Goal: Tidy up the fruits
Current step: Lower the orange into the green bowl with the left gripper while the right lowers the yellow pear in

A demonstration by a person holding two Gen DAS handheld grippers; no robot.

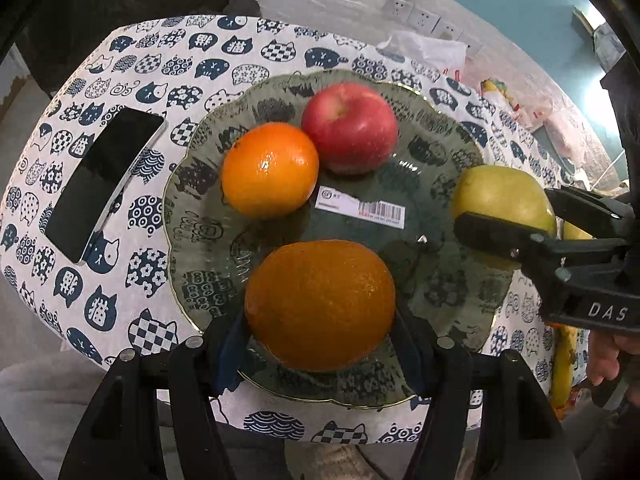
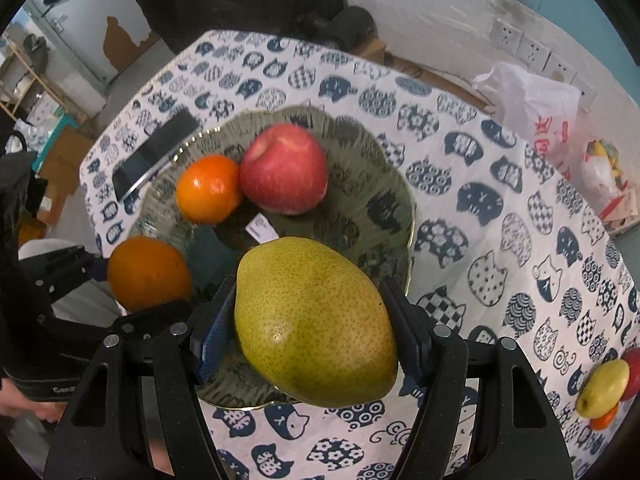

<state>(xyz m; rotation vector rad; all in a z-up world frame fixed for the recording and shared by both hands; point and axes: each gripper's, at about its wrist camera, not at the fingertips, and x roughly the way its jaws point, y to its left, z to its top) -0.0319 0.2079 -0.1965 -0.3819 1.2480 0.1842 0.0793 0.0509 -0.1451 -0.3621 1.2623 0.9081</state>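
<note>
Currently, 2 fruits in transit, 2 already placed.

Item 1: large orange (image 1: 320, 304), clamped between the pads of the left gripper (image 1: 322, 336), poised over the near rim of the glass plate (image 1: 440, 128). Whether it touches the glass cannot be told.

Item 2: green pear (image 2: 312, 320), clamped between the pads of the right gripper (image 2: 308, 332), at the plate's right edge, partly overhanging the rim as seen from the right wrist view.

Handling advice, as judgement: the step in hand appears to be setting both fruits onto the plate. Lower each until its underside rests on the glass before the pads let go; round fruit released early may roll off a shallow dish. The pear should go further inward, toward the bare centre near the barcode label (image 1: 360, 208), so it does not tip over the rim. Keep the 2 grippers apart; they sit close across the plate.

Container 1: glass plate, scalloped, patterned, with a gilt edge, on the cat-print tablecloth (image 1: 120, 288). Contents: 1 small orange (image 1: 270, 168) and 1 red apple (image 1: 350, 126), touching each other at the far side; 1 barcode label at centre.

Container 2: plastic bag (image 2: 532, 108) at the table's far right; contents not legible.

Loose on cloth: 1 phone (image 1: 100, 184) left of the plate; a small cluster of spare fruit (image 2: 604, 388), 1 yellow-green piece foremost, at the right edge.
</note>
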